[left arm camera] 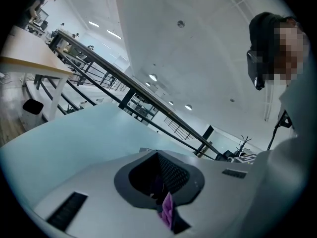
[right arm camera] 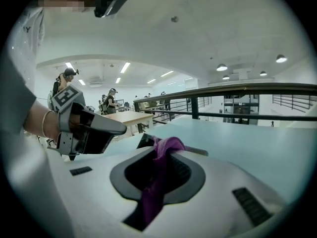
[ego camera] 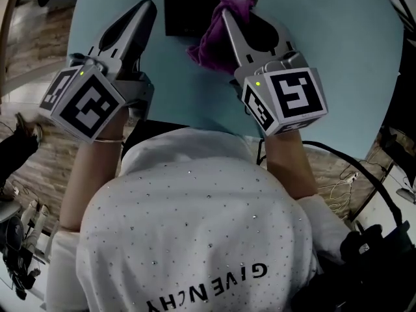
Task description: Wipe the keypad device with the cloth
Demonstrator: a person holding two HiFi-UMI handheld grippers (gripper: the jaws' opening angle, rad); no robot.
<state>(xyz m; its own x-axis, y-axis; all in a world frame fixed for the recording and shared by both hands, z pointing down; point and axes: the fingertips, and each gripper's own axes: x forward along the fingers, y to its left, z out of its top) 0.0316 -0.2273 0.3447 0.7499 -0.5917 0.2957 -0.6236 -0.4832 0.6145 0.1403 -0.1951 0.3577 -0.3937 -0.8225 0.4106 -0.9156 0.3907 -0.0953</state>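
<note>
The dark keypad device (ego camera: 188,12) lies at the far side of the pale blue round table (ego camera: 338,57). My right gripper (ego camera: 225,12) is shut on a purple cloth (ego camera: 211,41), which bunches at the device's right edge. In the right gripper view the cloth (right arm camera: 168,145) runs through the closed jaws of the right gripper (right arm camera: 161,150), with a corner of the device (right arm camera: 145,140) just beyond. My left gripper (ego camera: 148,5) hovers left of the device with its jaws together, also seen as the left gripper (left arm camera: 157,155). A small purple scrap (left arm camera: 168,211) shows low in its slit.
The table's near edge curves just in front of the person's white shirt (ego camera: 195,220). Wood floor (ego camera: 39,38) lies to the left and cables (ego camera: 351,181) to the right. A black railing (right arm camera: 237,90) and other people (right arm camera: 109,103) stand far behind.
</note>
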